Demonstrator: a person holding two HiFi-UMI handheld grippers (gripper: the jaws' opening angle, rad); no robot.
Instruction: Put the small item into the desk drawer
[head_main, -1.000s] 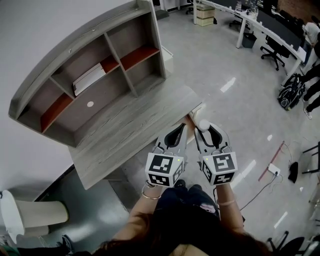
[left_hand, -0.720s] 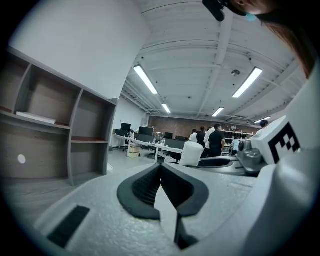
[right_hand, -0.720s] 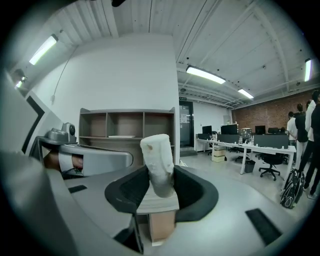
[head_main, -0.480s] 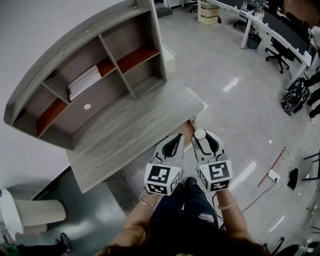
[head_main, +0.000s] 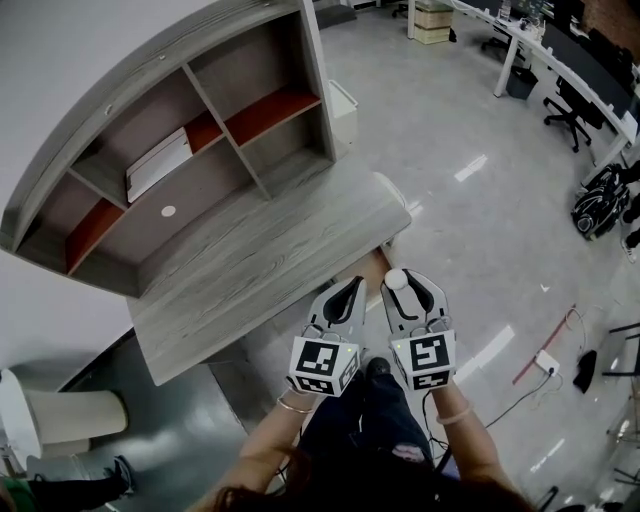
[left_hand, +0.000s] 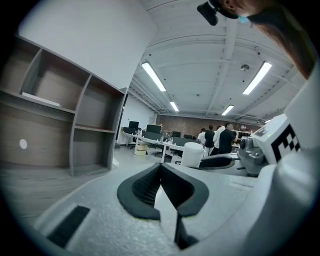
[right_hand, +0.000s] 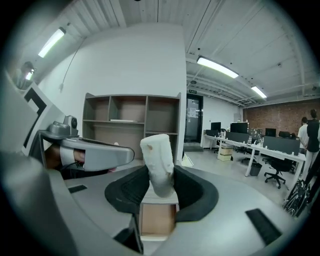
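Note:
My right gripper (head_main: 398, 286) is shut on a small white cylindrical item (head_main: 396, 279), held upright between its pads (right_hand: 157, 162). It hovers just off the right front corner of the grey wooden desk (head_main: 260, 270). Below that corner a tan wooden drawer (head_main: 378, 262) stands open, and it shows under the held item in the right gripper view (right_hand: 157, 220). My left gripper (head_main: 352, 288) is alongside on the left, its jaws shut with nothing in them (left_hand: 161, 167). From the left gripper view the item (left_hand: 192, 154) stands to the right.
A grey hutch (head_main: 200, 130) with red-lined shelves stands on the desk, with a white book (head_main: 158, 162) on one shelf. A white bin (head_main: 343, 100) sits beside the desk. Office desks and chairs (head_main: 575, 95) line the far right. Cables (head_main: 550, 355) lie on the floor.
Both grippers have drifted slightly back from the desk's corner toward the person, and the head has shifted. The right gripper's hold on the white item is unchanged.

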